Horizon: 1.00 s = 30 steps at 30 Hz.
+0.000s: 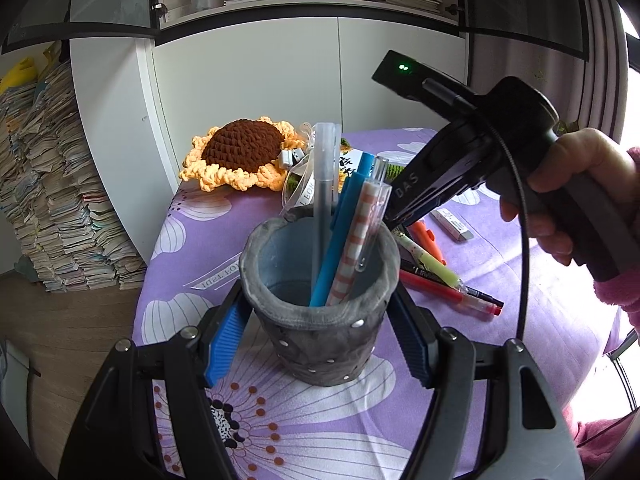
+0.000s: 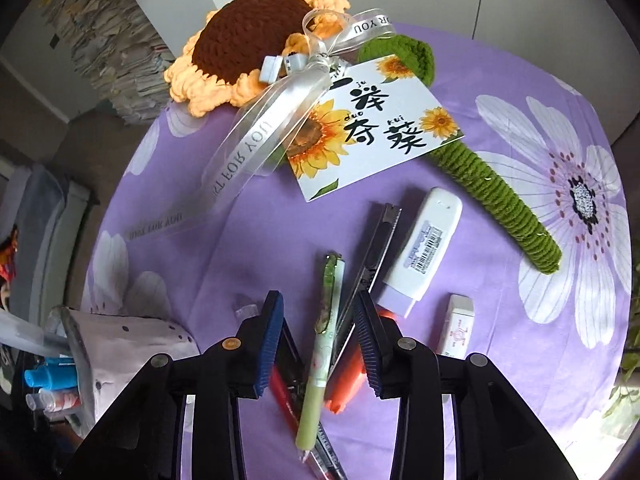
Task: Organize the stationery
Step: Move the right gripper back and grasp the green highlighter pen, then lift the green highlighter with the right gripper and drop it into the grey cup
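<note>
— What's on the surface (image 2: 248,216) with the purple flowered cloth?

— Biggest thing is a crocheted sunflower with orange petals and a brown centre (image 2: 244,40), lying at the far end beside a white gift card printed with sunflowers (image 2: 376,128).

— And the grey felt pen cup (image 1: 320,332)?

— Upright near the front edge. The left tool (image 1: 320,340) has its blue pads against both sides of the cup, closed around it. A grey pen, blue pens and a checked one stand inside.

— The right tool (image 2: 318,344)?

— Spread open, holding nothing, hovering over a pale green pen with a patterned barrel (image 2: 320,356) that lies between its fingers on a loose pile of pens.

— Anything smaller?

— A white correction tape dispenser (image 2: 420,248) just right of the pile, then a small white eraser (image 2: 456,324).
</note>
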Each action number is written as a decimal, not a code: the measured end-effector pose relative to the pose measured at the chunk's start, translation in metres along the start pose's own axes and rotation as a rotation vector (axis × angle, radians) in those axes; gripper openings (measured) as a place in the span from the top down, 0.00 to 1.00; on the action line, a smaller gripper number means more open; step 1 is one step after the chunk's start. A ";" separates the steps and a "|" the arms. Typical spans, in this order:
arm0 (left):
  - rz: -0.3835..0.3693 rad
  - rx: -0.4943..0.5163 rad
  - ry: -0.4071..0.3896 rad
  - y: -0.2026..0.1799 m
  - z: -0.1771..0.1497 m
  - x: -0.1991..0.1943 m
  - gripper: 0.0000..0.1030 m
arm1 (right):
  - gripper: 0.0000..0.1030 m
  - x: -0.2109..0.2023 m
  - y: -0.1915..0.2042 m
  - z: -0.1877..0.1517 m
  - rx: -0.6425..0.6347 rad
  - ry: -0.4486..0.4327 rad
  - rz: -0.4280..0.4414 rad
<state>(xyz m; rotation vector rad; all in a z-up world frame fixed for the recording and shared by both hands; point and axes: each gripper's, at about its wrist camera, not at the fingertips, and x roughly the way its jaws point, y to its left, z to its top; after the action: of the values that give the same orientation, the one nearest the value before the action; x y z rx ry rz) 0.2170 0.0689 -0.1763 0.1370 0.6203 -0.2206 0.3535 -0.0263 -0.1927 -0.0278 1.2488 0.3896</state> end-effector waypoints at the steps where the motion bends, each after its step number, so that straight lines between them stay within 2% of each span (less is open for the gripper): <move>1: 0.000 0.001 -0.001 0.000 0.000 0.000 0.33 | 0.63 0.001 0.002 0.000 -0.002 0.000 -0.003; 7: -0.006 -0.004 -0.004 0.002 0.001 0.001 0.33 | 0.64 -0.001 0.018 0.004 -0.051 -0.017 -0.038; 16: -0.006 -0.003 0.001 0.002 0.001 0.001 0.33 | 0.73 0.018 0.017 0.013 -0.052 0.011 -0.089; 17: -0.006 -0.003 0.001 0.002 0.001 0.001 0.33 | 0.77 0.019 0.016 0.012 -0.055 0.009 -0.094; 18: -0.006 -0.002 0.001 0.002 0.001 0.001 0.33 | 0.88 0.018 0.015 0.010 -0.060 0.011 -0.104; 19: -0.005 0.000 0.001 0.002 0.001 0.001 0.33 | 0.88 0.018 0.015 0.009 -0.070 0.010 -0.123; 21: -0.006 -0.001 0.001 0.003 0.001 0.001 0.33 | 0.89 0.016 0.016 0.008 -0.074 0.009 -0.103; 26: -0.006 0.001 0.001 0.003 0.000 0.001 0.33 | 0.89 -0.021 0.015 -0.008 -0.067 -0.071 -0.021; 30: -0.004 0.003 0.000 0.003 0.000 0.001 0.33 | 0.89 -0.074 0.020 -0.027 -0.091 -0.202 0.023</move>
<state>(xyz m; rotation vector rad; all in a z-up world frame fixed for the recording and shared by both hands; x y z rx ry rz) 0.2182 0.0714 -0.1766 0.1383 0.6206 -0.2252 0.3034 -0.0343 -0.1293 -0.0503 1.0327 0.4573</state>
